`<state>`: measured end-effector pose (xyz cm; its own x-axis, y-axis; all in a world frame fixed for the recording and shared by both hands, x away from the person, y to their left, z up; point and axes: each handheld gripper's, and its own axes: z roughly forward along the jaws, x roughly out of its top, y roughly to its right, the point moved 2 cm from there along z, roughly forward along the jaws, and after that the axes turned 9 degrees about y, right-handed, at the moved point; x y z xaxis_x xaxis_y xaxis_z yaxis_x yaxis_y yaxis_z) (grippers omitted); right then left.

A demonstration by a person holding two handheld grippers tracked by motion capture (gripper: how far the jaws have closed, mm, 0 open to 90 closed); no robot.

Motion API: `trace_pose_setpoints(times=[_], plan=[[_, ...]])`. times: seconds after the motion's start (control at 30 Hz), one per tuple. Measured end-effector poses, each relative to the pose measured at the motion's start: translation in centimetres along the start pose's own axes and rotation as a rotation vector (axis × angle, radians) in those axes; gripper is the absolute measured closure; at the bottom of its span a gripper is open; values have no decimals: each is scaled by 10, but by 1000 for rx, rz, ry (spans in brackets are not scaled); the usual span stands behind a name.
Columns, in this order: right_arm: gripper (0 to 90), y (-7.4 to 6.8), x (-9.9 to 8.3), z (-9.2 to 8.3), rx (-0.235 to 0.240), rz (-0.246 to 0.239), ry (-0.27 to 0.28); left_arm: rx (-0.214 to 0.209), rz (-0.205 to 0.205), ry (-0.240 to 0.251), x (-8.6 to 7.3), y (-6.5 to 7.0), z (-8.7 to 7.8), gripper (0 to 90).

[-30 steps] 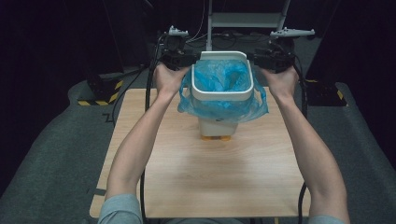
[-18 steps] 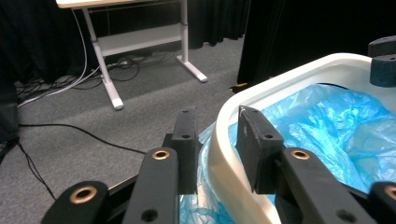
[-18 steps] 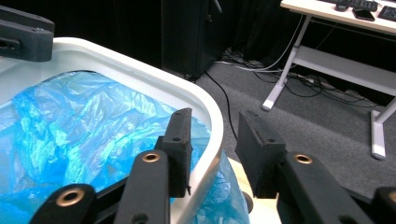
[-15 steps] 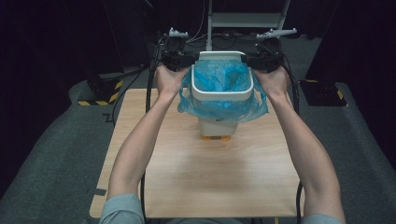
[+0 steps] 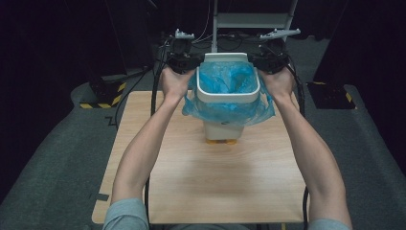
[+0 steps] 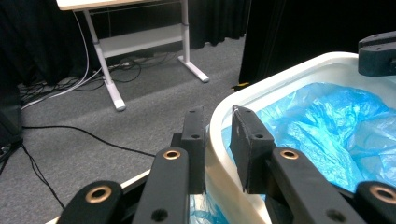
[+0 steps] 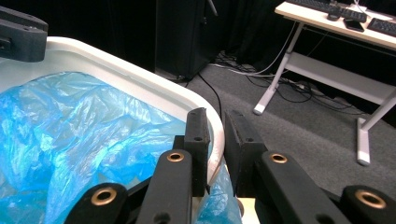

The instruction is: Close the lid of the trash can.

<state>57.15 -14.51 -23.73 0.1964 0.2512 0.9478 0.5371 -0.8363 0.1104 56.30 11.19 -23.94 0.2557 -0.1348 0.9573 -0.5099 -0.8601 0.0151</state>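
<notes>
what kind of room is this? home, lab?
Most likely a lab or recording studio, not a home. Black curtains close off the space, grey carpet covers the floor with loose cables running across it, and a desk with keyboards stands behind the small wooden table.

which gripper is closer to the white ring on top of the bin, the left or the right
Neither is clearly nearer. The left gripper straddles the white ring at its left far corner, the right gripper at its right far corner. Both have just been closing, rim between their jaws.
</notes>
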Motion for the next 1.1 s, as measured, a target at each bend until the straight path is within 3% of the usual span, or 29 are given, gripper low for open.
trace_pose_setpoints(times=[0.73, 1.1], plan=[[828, -3, 5, 7, -25, -40, -16, 33, 34, 1, -1, 0, 5, 806], [828, -2, 4, 7, -25, -26, -18, 41, 55, 2, 0, 1, 7, 813]])
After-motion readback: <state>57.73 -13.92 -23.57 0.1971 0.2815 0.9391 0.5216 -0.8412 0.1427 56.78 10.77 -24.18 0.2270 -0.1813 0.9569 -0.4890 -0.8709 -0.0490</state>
